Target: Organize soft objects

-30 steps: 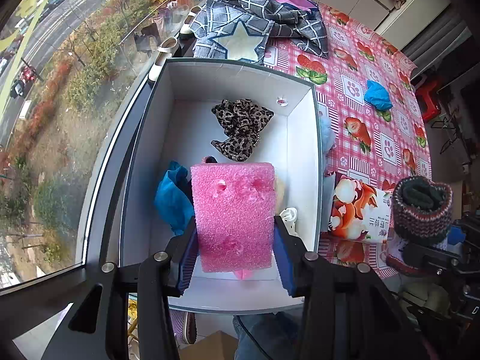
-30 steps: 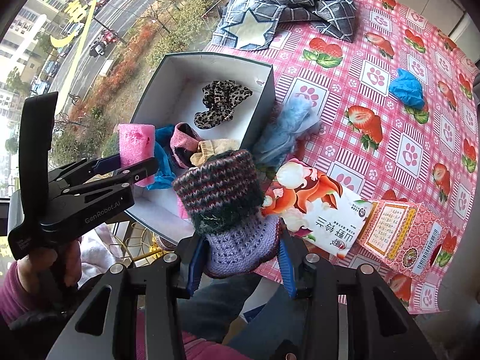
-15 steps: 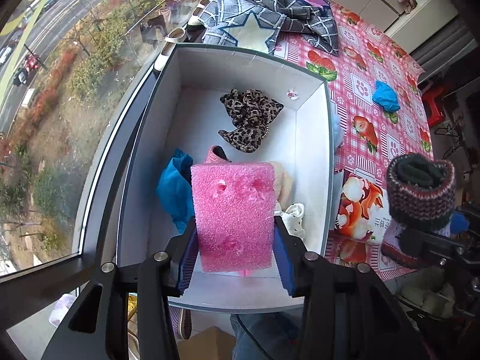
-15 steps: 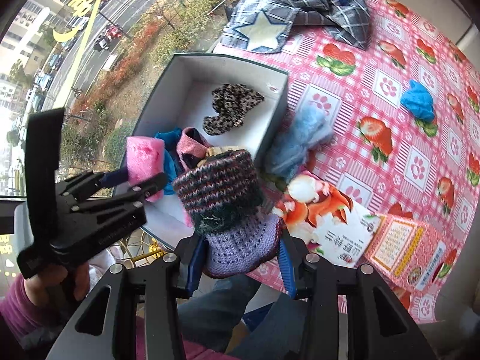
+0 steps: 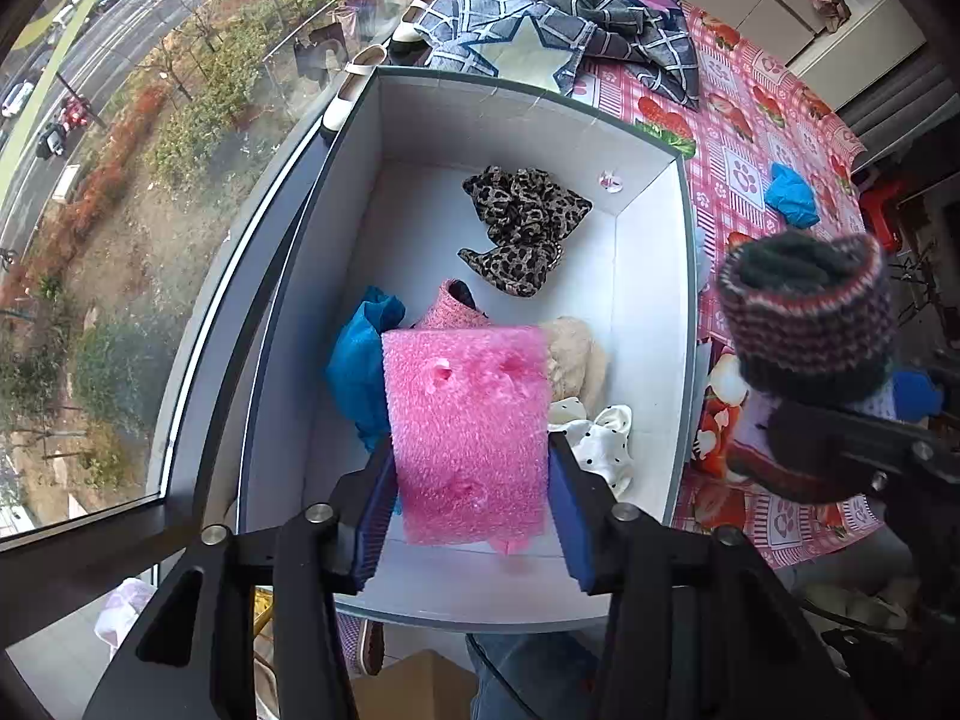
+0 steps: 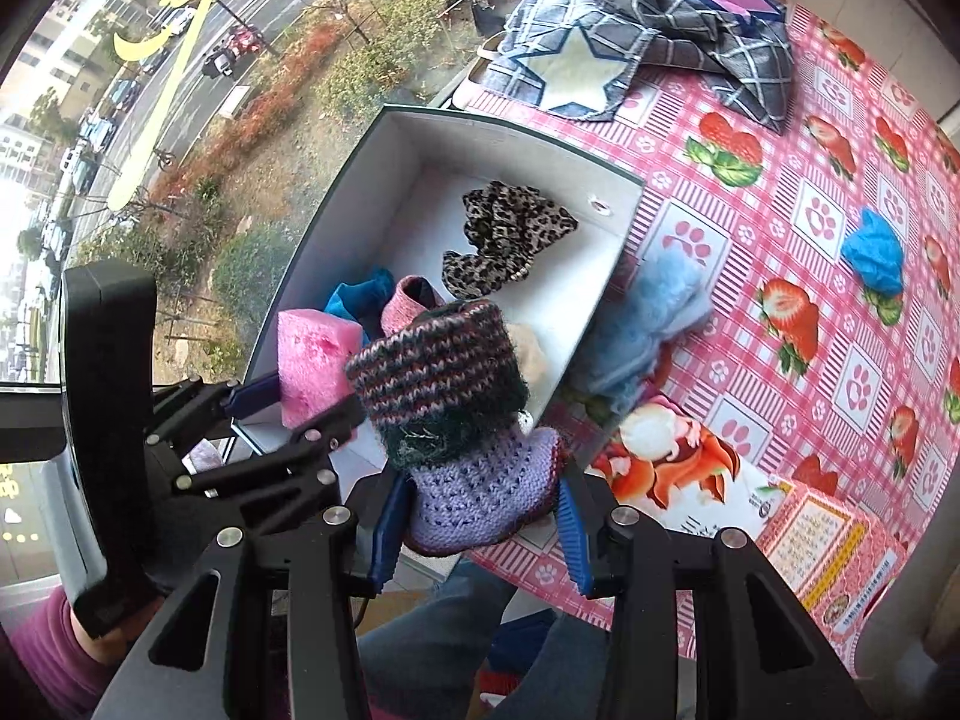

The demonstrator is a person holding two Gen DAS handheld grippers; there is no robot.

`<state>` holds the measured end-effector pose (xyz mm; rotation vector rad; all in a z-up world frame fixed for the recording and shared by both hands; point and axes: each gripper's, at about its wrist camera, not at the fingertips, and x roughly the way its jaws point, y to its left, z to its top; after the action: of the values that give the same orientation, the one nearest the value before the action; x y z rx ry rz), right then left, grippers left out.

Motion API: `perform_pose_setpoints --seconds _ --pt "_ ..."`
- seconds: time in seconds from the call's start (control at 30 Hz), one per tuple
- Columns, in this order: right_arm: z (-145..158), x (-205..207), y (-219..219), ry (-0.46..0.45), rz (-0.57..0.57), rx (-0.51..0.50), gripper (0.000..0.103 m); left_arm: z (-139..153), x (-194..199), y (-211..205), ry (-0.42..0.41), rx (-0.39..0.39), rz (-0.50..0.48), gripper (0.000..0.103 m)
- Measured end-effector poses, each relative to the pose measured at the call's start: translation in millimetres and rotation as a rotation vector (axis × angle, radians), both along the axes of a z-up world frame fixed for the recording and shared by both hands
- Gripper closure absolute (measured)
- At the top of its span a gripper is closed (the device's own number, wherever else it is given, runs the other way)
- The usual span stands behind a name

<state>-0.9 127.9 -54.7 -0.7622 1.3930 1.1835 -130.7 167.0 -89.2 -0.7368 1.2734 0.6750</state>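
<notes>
The left gripper (image 5: 471, 501) points down over the open white cardboard box (image 5: 651, 324), its blue-padded fingers (image 5: 567, 516) parting — the pink foam sponge block (image 5: 465, 432) sits between them, both pads at its sides. The right gripper (image 6: 480, 525) hangs at the box's near corner, fingers easing apart but grasping a knitted purple-and-striped wool sock (image 6: 456, 420), its cuff standing above the fingertips. Beyond the fingers, a leopard-print cloth (image 5: 519, 228) lies in the box.
</notes>
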Motion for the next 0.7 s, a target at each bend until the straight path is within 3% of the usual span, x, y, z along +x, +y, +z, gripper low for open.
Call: perform_pose_setpoints --seconds 0.03,0.1,0.27,0.4,0.47,0.57,0.7 --pt "0.3 -0.7 1.9 0.002 0.003 0.003 0.055 1.0 -0.3 -0.4 -0.002 0.007 0.001 0.032" --pt "1.7 -1.1 4.9 0.004 0.004 0.009 0.051 3.5 -1.1 -1.2 -0.005 0.024 0.003 0.023" --pt "9.2 0.1 5.4 -0.026 0.001 0.037 0.023 1.2 -0.8 -1.0 0.025 0.022 0.008 0.023" --pt "8.9 2.7 1.4 -0.033 -0.005 0.023 0.020 3.4 0.4 -2.0 0.030 0.041 0.006 0.019" --pt "7.7 3.7 -1.9 -0.047 -0.004 0.010 0.003 11.9 2.0 -3.8 0.012 0.084 -0.001 0.019" --pt "7.1 5.3 -8.2 -0.063 -0.002 0.000 0.001 24.2 6.1 -5.9 0.030 0.171 -0.008 0.019" --pt "8.2 10.2 -16.1 -0.062 -0.015 0.012 0.001 32.8 4.3 -4.4 -0.041 0.140 -0.023 0.019"
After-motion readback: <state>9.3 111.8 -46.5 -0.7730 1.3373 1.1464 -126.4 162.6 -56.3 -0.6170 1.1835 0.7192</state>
